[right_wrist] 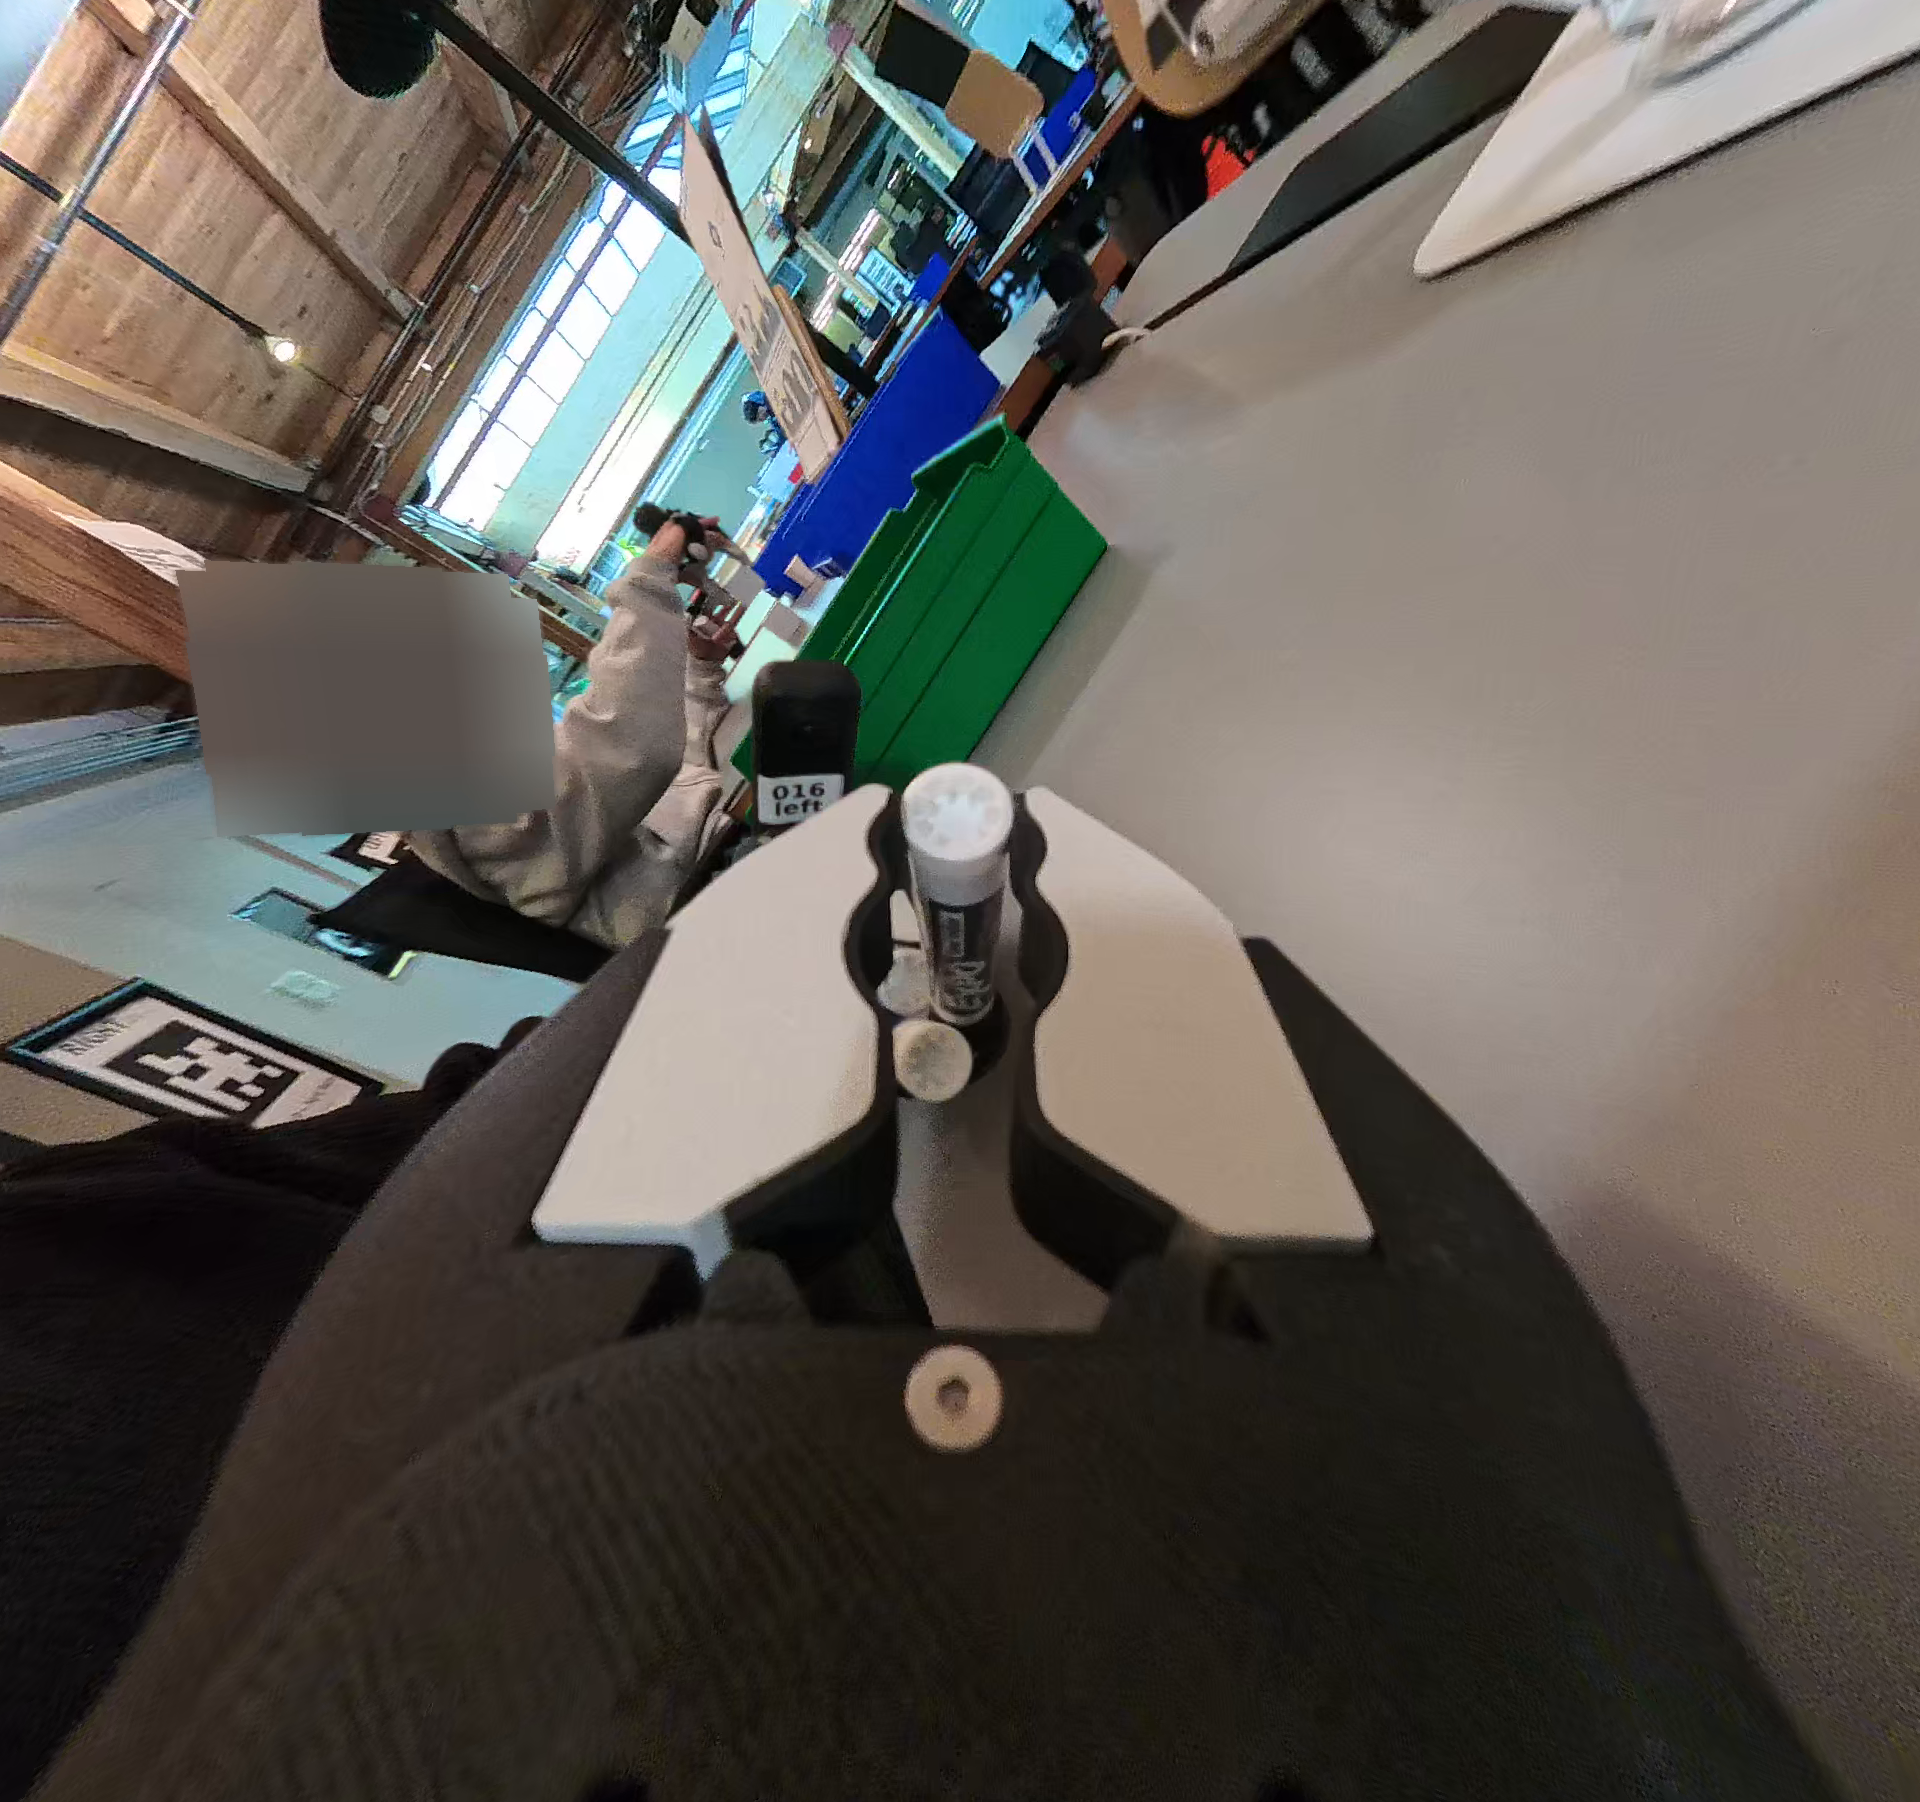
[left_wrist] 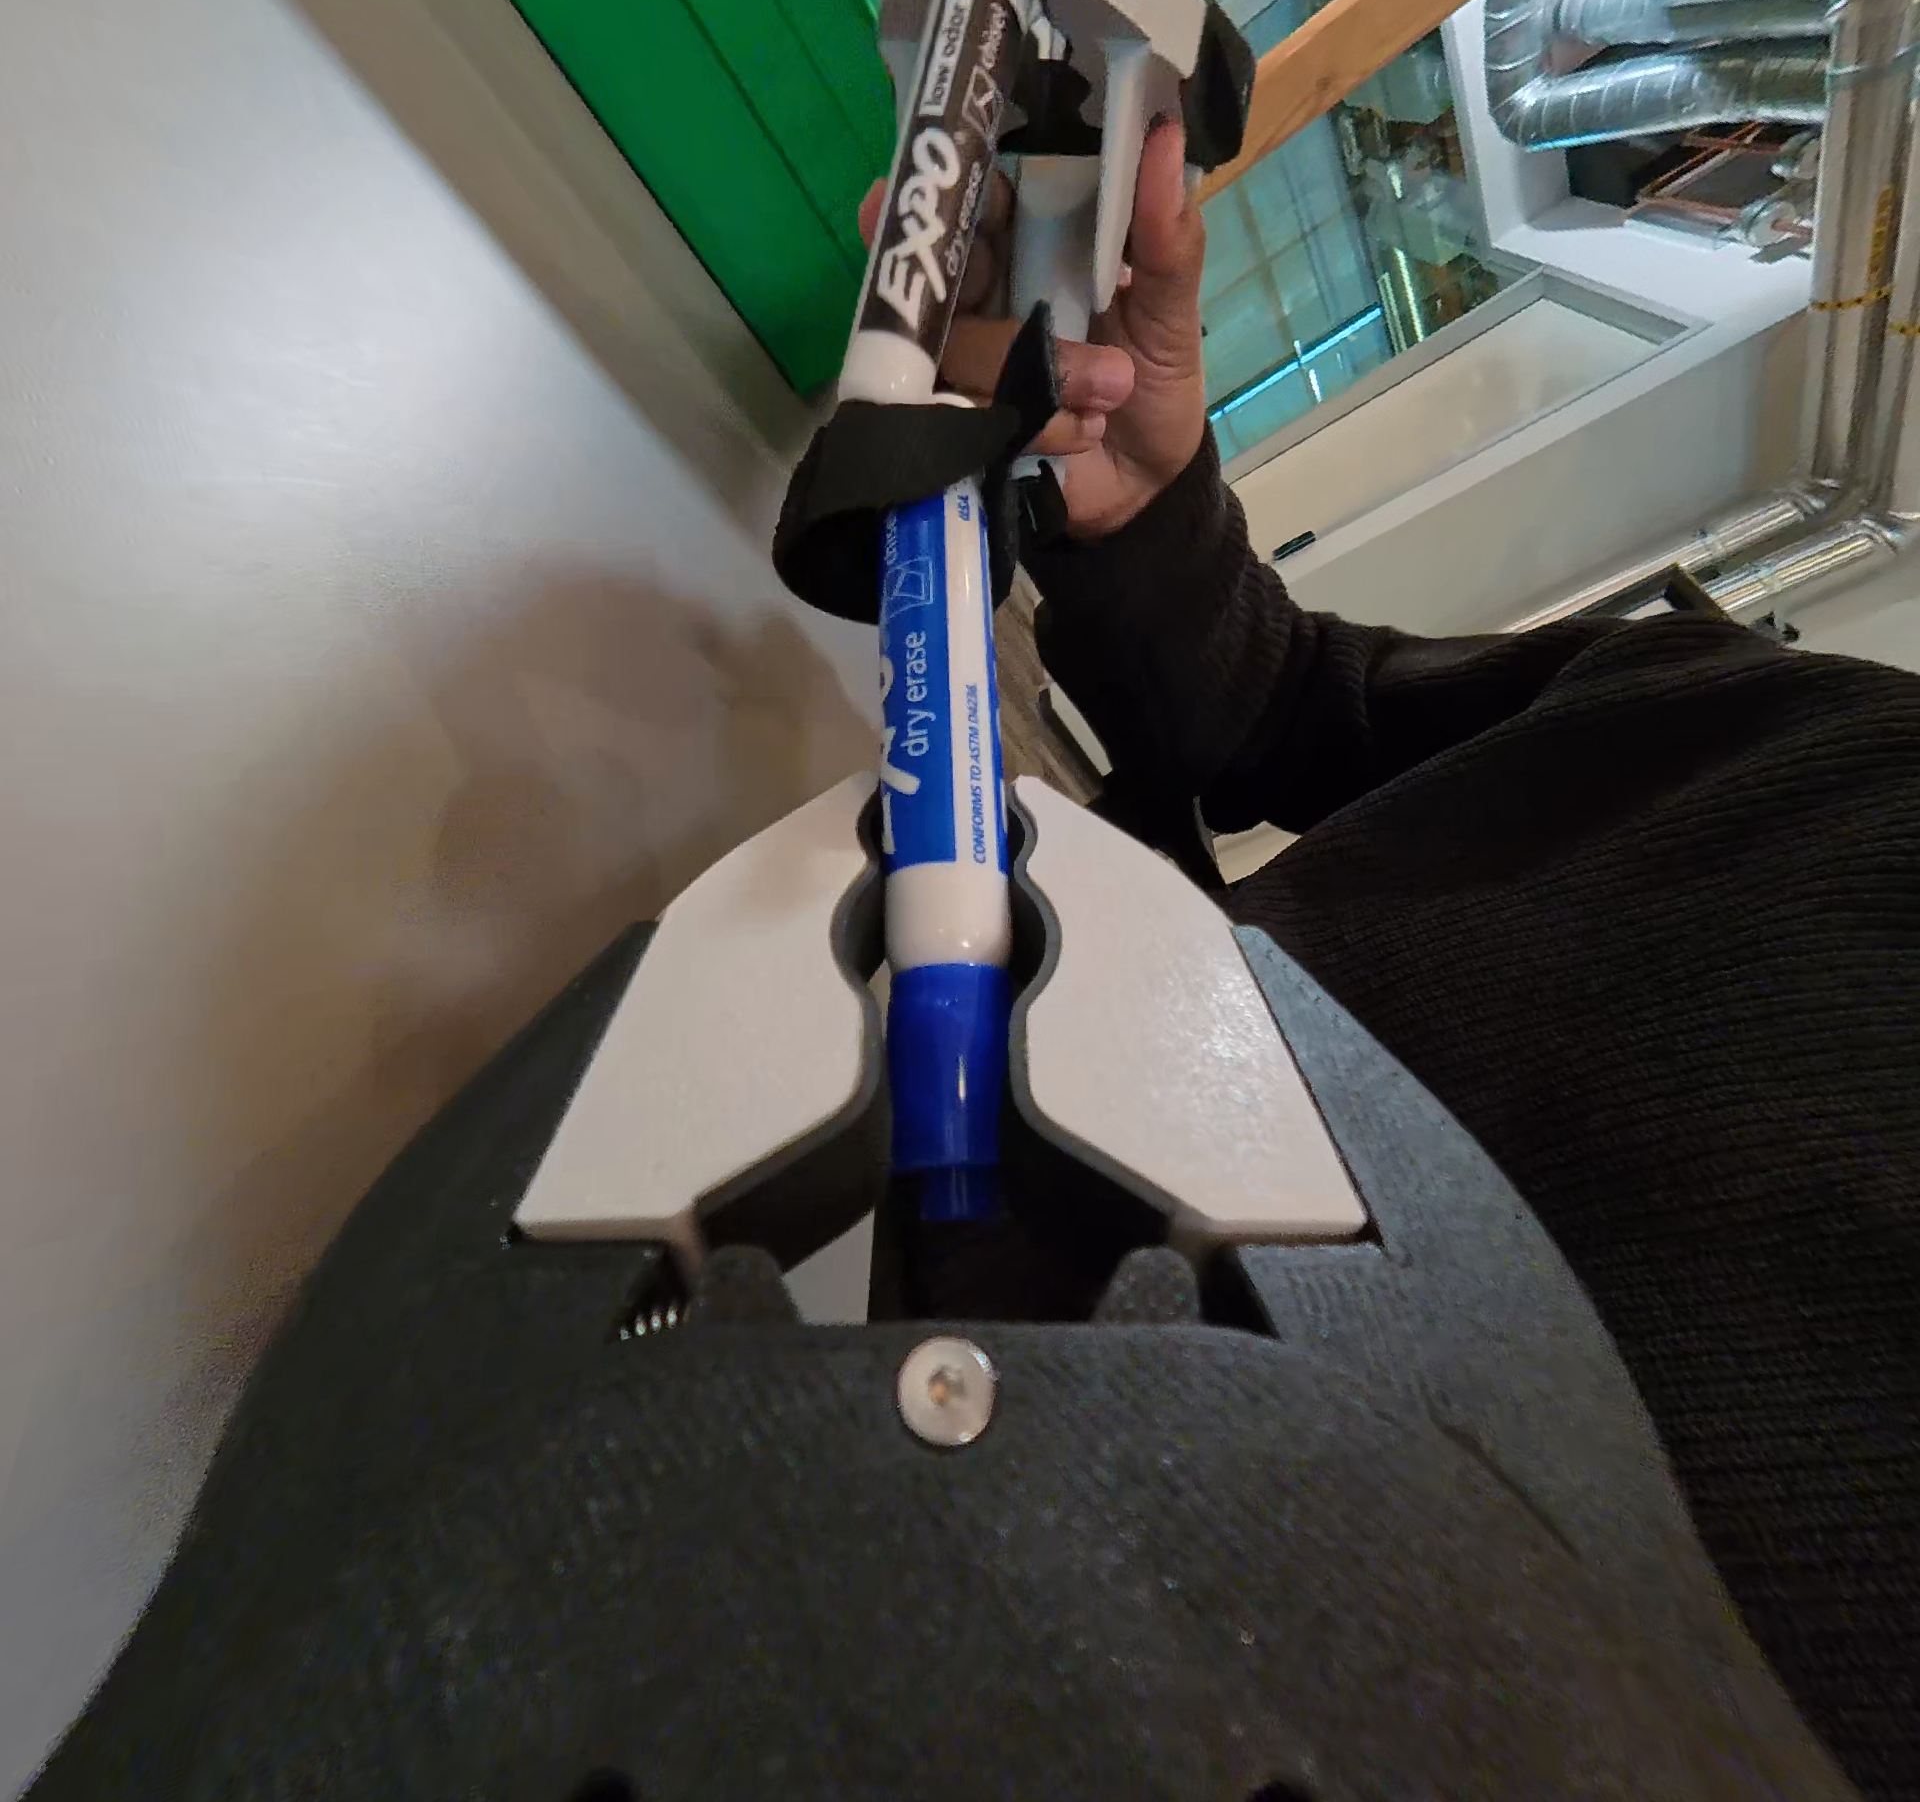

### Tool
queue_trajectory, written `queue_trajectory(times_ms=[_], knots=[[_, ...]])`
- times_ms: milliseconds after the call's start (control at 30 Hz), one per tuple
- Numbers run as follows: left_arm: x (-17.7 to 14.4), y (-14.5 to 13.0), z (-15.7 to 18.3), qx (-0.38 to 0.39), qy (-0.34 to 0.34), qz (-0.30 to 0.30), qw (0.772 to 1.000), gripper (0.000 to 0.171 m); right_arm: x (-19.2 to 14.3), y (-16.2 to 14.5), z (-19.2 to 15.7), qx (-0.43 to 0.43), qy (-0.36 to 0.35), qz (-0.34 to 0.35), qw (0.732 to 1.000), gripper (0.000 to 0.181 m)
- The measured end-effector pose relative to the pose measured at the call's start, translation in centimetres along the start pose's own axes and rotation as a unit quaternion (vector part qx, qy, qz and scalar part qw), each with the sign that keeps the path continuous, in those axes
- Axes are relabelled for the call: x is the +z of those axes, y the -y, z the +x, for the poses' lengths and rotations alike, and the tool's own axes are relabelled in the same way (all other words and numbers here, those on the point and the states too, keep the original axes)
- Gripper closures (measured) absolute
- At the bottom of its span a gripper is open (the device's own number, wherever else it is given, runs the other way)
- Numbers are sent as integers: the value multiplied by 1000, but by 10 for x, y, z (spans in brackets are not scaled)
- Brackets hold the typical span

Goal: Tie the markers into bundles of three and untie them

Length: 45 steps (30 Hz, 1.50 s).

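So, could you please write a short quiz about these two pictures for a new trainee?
1. True or false: the left gripper is shut on the blue marker.
2. What does the right gripper hold? A) black marker B) green bin C) nothing
3. Fill in: the green bin stands on the pale ____.

Key
1. True: its fingers close on the blue marker's barrel.
2. A: the black marker sits between its fingers, its white end toward the camera.
3. Table.
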State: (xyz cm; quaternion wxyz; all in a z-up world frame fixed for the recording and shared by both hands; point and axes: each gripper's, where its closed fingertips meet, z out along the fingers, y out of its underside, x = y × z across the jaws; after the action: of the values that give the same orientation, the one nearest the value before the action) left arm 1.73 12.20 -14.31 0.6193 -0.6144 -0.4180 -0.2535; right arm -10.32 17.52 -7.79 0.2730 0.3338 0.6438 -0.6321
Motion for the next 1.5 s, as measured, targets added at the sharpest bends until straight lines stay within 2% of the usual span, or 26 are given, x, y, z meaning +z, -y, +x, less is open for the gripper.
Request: queue_trajectory(times_ms=[200,367,467,533,600,667,767,867,1033,1300,1400,1500], knots=[[-2,3,3,0,-16,12,1000,153,-11,21,-24,-109,-45,30,993,161],[-1,3,4,1,-20,12,1000,153,-37,54,-45,-210,-88,100,969,161],[0,1,3,1,-19,7,1000,153,-70,87,-55,-266,-130,156,942,161],[1,0,4,2,-19,3,1000,153,-99,110,-49,-293,-180,181,921,161],[1,-2,5,4,-20,-1,1000,153,-133,130,-31,-302,-244,196,900,161],[2,-3,5,8,-19,-6,1000,153,-164,140,0,-288,-321,178,885,161],[3,-4,6,10,-19,-11,1000,153,-194,132,47,-244,-396,97,880,161],[4,-5,6,11,-17,-14,1000,153,-208,118,76,-215,-433,33,875,161],[6,-8,6,12,-14,-23,1000,153,-220,101,108,-217,-498,-44,839,161],[9,-14,6,17,-12,-37,999,153,-216,103,112,-253,-499,-48,827,161],[10,-14,6,15,-13,-37,999,153,-215,102,129,-264,-515,-51,814,161],[10,-14,7,18,-12,-38,999,153,-215,109,133,-277,-537,-24,796,161]])
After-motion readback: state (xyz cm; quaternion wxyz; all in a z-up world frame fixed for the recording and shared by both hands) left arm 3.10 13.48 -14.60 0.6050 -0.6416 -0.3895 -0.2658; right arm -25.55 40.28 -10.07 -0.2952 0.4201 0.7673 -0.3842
